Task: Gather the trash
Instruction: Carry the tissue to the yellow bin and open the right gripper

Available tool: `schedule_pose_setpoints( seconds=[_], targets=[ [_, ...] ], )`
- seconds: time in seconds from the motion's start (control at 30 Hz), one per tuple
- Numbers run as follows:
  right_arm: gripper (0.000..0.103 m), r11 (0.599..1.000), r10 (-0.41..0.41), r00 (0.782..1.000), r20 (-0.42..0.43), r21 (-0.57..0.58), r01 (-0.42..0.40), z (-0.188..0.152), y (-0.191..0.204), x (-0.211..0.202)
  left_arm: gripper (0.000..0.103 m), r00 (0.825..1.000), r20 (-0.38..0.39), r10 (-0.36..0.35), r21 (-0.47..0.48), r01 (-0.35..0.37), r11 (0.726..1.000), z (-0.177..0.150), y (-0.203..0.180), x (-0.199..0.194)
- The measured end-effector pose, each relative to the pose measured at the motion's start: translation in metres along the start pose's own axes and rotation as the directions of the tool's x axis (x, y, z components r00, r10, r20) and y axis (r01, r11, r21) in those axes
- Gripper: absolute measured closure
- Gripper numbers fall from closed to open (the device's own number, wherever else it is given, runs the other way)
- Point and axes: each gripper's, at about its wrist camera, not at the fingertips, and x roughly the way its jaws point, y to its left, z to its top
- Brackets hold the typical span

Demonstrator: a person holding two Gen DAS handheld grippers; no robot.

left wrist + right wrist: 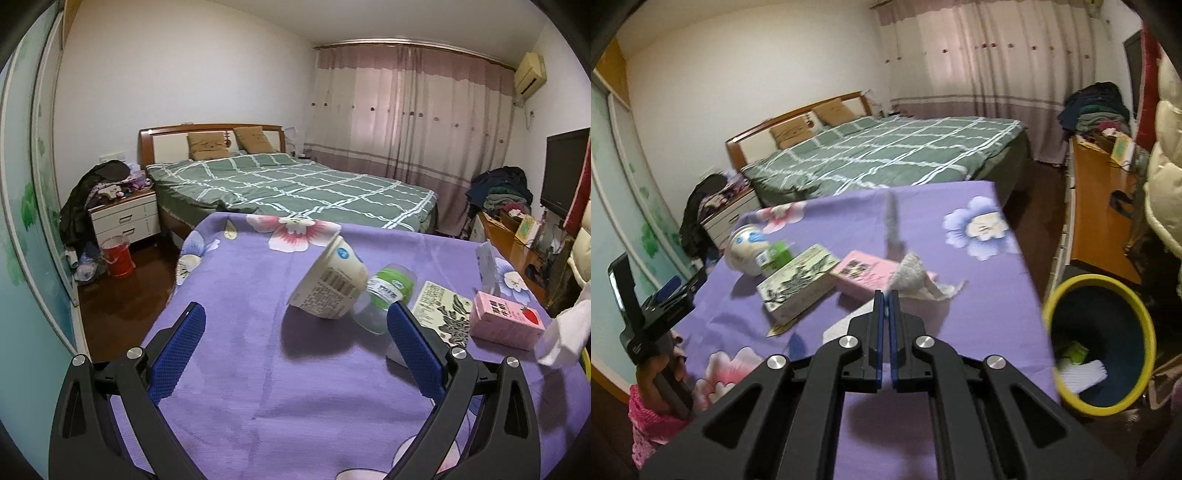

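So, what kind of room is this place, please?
Most likely a home bedroom: a wooden-framed bed with a green checked cover, a white bedside cabinet with drawers, and long pink-and-white curtains stand behind the purple flowered cloth-covered table.

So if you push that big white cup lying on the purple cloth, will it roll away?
Probably. The paper cup lies tilted on its side, leaning against the plastic bottle, so a nudge could roll it in a curve. It looks empty and light. Its thin wall might crumple under a hard squeeze.
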Motion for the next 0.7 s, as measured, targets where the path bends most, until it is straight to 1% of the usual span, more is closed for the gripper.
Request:
schedule_pose_setpoints(
  seconds=[0.2,0.4,0.57,0.7],
  targets=[
    [0.100,0.996,-0.077,0.996,0.041,0.051,0.074,0.005,-0.033,-0.015,0.006,0.999,0.005,-0.045,0.031,0.044,0.999,-0.001,-0.009,-0.002],
    [0.100,0.977,-0.188,0.979,0.072,0.117,0.179,0.008,-0.073,-0.029,0.006,0.996,0.020,-0.081,0.079,0.079,0.994,-0.001,-0.022,-0.006],
    [0.100,0.947,-0.276,0.960,0.044,0.180,0.264,0.004,-0.113,-0.026,0.006,0.994,0.016,-0.107,0.101,0.105,0.989,-0.002,-0.029,-0.007],
    [0.100,0.925,-0.320,0.947,0.005,0.216,0.311,-0.002,-0.136,-0.015,0.006,0.993,0.008,-0.119,0.095,0.118,0.988,-0.001,-0.029,-0.005]
  ],
)
